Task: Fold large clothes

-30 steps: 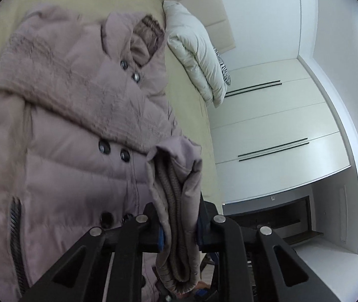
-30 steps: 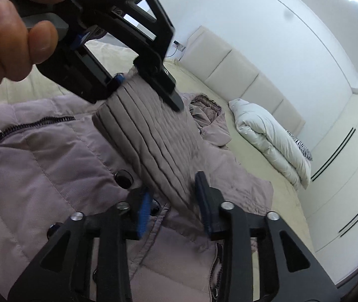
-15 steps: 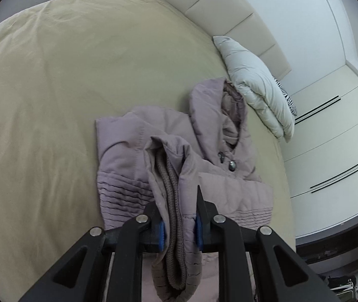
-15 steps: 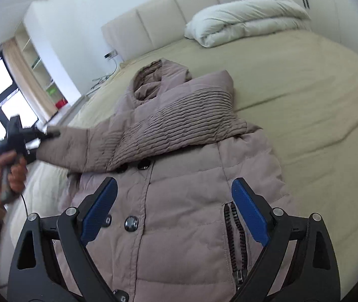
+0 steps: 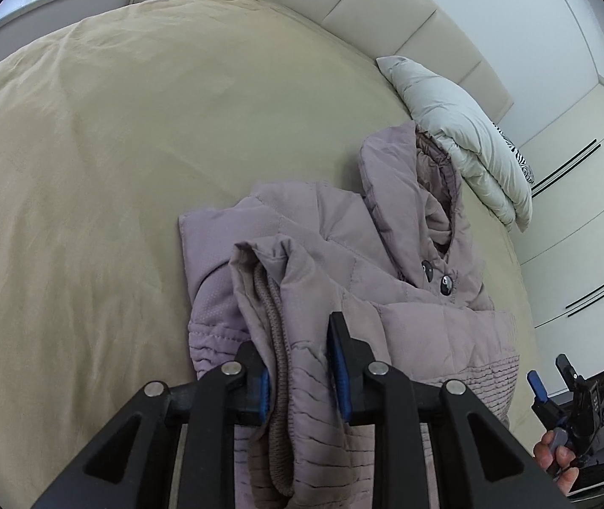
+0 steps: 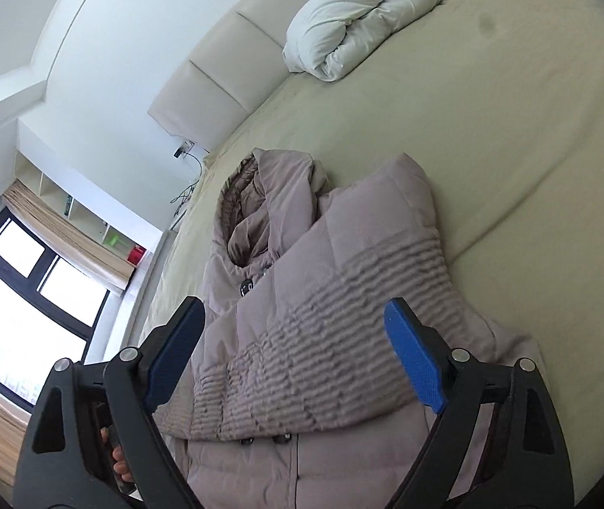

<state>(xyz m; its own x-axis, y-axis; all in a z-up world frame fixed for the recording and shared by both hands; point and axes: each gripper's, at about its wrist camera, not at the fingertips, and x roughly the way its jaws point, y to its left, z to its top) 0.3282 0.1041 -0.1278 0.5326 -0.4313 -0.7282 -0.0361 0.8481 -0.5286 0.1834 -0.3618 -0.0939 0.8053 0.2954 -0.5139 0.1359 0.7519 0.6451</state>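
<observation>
A mauve padded coat (image 5: pixel 386 254) lies on the bed with its hood (image 5: pixel 408 178) toward the headboard. My left gripper (image 5: pixel 291 333) holds the cuff end of one sleeve (image 5: pixel 285 381), knitted inner cuff showing; its jaws are opening with the sleeve still filling the gap. The right wrist view shows the coat (image 6: pixel 323 297) with its other ribbed sleeve (image 6: pixel 323 360) folded across the chest. My right gripper (image 6: pixel 293 303) hovers above it, jaws wide and closing, nothing between the blue pads. It also shows as the right gripper (image 5: pixel 556 377) at the lower right, gripped by a hand (image 5: pixel 556 458).
The coat rests on a beige bed sheet (image 5: pixel 110 169). A rolled white duvet (image 5: pixel 463 135) sits by the padded headboard (image 5: pixel 386 21). White wardrobe doors (image 5: pixel 577 212) stand to the right. A window (image 6: pixel 4 297) and shelves are on the left of the right wrist view.
The left gripper carried the sleeve across the coat and its jaws widened a little. The right gripper left the sleeve, spread its jaws, pulled back and rolled.
</observation>
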